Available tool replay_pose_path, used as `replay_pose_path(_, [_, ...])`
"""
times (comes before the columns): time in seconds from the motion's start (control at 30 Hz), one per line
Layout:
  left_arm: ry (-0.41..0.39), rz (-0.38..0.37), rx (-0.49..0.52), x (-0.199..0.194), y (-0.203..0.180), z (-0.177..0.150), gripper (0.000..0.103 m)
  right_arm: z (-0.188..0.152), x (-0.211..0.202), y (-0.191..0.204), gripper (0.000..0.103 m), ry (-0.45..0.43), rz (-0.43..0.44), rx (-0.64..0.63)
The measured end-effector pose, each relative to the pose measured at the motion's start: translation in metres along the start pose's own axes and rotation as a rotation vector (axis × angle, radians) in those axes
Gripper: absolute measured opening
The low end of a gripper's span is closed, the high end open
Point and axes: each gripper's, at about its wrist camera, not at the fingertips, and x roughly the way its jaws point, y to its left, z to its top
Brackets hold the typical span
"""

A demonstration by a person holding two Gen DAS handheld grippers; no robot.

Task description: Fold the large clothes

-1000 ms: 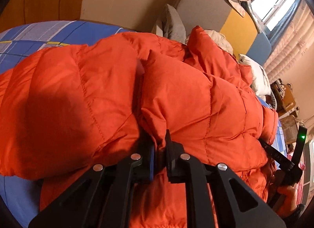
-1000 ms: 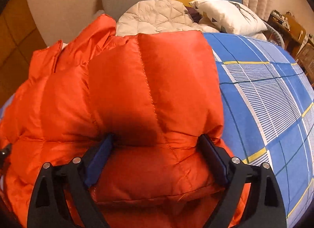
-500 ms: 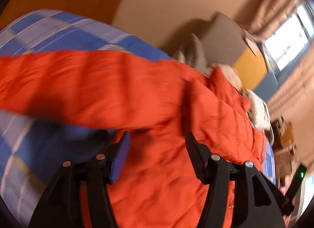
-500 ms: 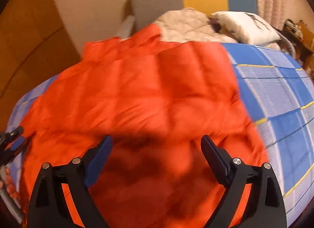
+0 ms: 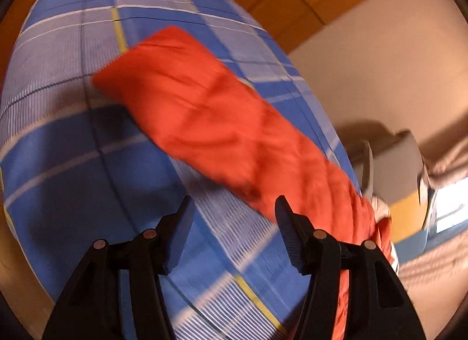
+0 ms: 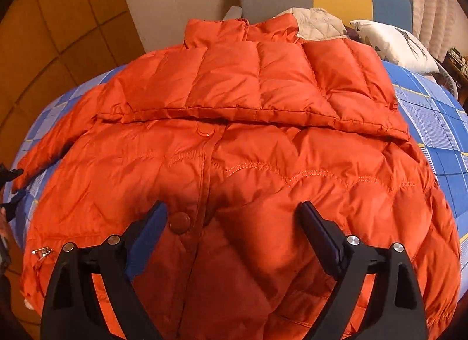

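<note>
Left wrist view: left gripper (image 5: 232, 217) jaws spread wide, empty, over the bed (image 5: 73, 149); blurred orange sleeve (image 5: 216, 123) lies stretched across the sheet. Right wrist view: right gripper (image 6: 232, 223) jaws released, hovering above the jacket (image 6: 248, 149), spread front-up on the bed, right sleeve folded across the chest.

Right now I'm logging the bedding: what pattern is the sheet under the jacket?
Blue plaid sheet with white and yellow lines, clearest in the left wrist view.

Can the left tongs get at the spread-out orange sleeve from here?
Probably yes. The left tongs are open over the plaid bedsheet, and the orange sleeve lies flat just ahead with nothing between them.
</note>
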Motion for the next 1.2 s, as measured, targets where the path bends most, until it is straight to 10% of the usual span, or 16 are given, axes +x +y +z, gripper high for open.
replay_pose_path(0.27, [-0.02, -0.007, -0.081, 0.017, 0.02, 0.033, 0.054, -0.003, 0.009, 0.004, 0.093, 0.013, -0.035, -0.021])
replay_pose_path(0.5, [-0.046, 0.0, -0.054, 0.023, 0.012, 0.054, 0.009, -0.004, 0.013, 0.004, 0.094, 0.017, -0.046, -0.027])
replay_pose_path(0.83, [-0.175, -0.156, 0.377, -0.025, -0.11, 0.025, 0.005, -0.006, 0.015, 0.004, 0.095, 0.013, -0.034, -0.009])
replay_pose_path(1.2, [-0.068, -0.271, 0.816, -0.005, -0.231, -0.105, 0.004, -0.007, 0.012, -0.003, 0.095, 0.012, -0.005, 0.006])
